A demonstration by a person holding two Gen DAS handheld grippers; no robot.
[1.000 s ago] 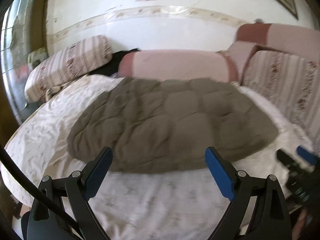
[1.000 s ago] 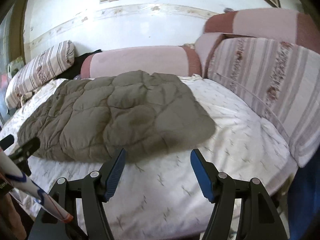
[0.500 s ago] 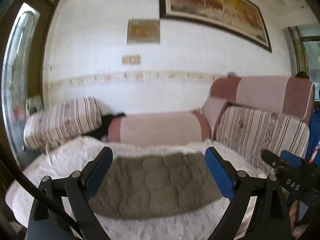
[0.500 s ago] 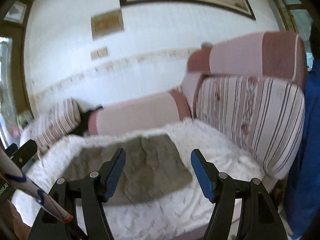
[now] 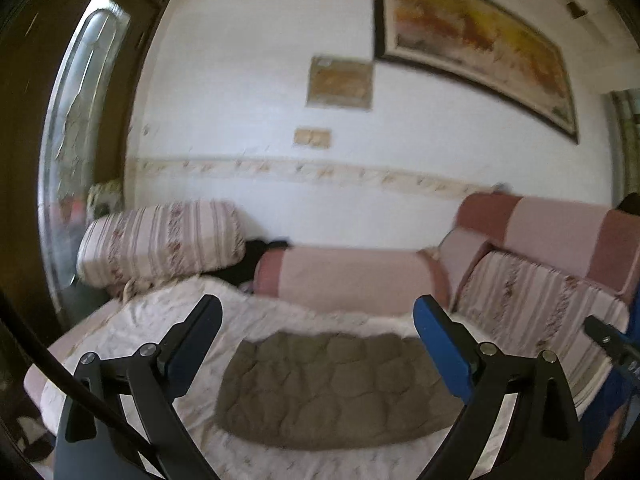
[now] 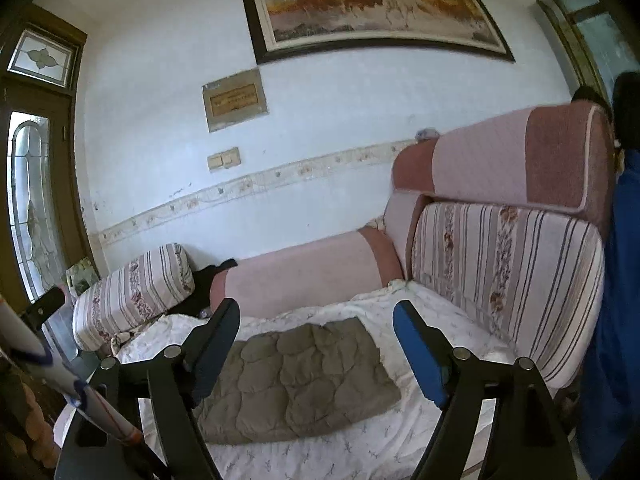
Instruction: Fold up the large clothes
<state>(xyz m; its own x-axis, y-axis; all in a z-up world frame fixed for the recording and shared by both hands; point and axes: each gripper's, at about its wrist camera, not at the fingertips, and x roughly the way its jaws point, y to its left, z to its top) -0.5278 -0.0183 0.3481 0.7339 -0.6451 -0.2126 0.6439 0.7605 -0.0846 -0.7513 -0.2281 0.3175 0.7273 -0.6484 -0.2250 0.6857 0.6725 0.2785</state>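
the grey quilted garment (image 5: 336, 388) lies folded into a flat, roughly rectangular bundle on the white patterned bedsheet (image 5: 132, 328), well apart from both tools. it sits toward the middle of the bed, with a bare strip of sheet all around it.

the left tool (image 5: 320, 344) is held up in the air in front of the bed, its blue-padded fingers (image 5: 444, 352) spread wide with nothing between them but the view of the garment beyond. the right tool (image 6: 316, 340) hangs the same way, released and empty; its jaws have just been opening wider, and no cloth is caught in them. from the right wrist view the garment (image 6: 296, 376) shows a puffy, stitched surface with the folded edge nearest the tool.

behind the bed a long pink bolster (image 6: 304, 272) runs along the wall, a striped pillow (image 6: 136, 296) lies at the left end, and a striped cushion (image 6: 508, 288) stands upright at the right. a framed painting (image 6: 372, 4) hangs on the white wall above.
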